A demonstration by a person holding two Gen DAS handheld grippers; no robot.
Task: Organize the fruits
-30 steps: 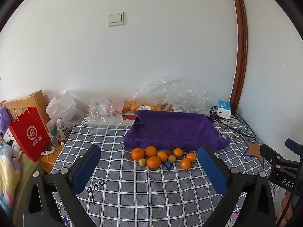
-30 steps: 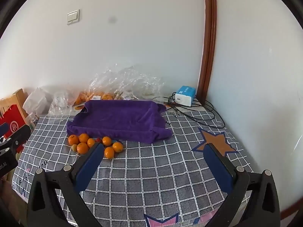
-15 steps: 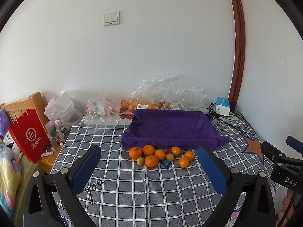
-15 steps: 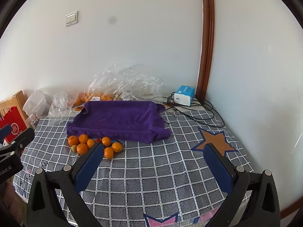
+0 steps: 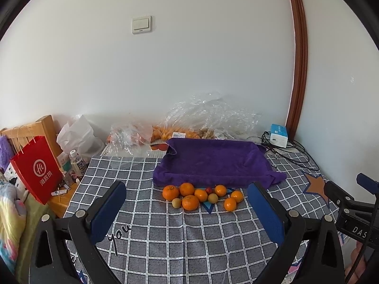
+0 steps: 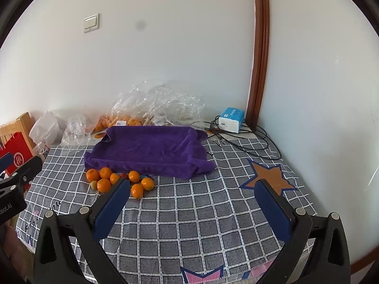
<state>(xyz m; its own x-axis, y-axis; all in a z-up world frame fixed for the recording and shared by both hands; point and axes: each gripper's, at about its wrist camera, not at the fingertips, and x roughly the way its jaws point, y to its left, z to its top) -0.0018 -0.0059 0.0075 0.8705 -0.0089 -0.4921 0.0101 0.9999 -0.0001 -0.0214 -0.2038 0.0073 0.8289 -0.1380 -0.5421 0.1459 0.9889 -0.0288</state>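
Observation:
Several oranges (image 5: 190, 202) (image 6: 103, 185), two small pale round fruits (image 5: 212, 198) and a tiny red one (image 5: 208, 190) lie in a cluster on the checked tablecloth (image 5: 165, 236), just in front of a purple cloth-lined tray (image 5: 213, 161) (image 6: 151, 149). My left gripper (image 5: 187, 209) hovers open above the near part of the table, the cluster just beyond its fingertips. My right gripper (image 6: 194, 203) is open too, over the cloth to the right of the fruit, with its left finger (image 6: 111, 208) hiding part of the cluster. Neither holds anything.
Clear plastic bags with more oranges (image 5: 163, 131) sit against the wall behind the tray. A blue-white box (image 6: 231, 119) and black cables (image 6: 248, 146) lie at the back right. A red paper bag (image 5: 35, 168), bottles and a white bag stand left of the table.
Both grippers have drifted slightly; the fruit cluster and tray sit a little higher and nearer in both views. Nothing on the table has moved.

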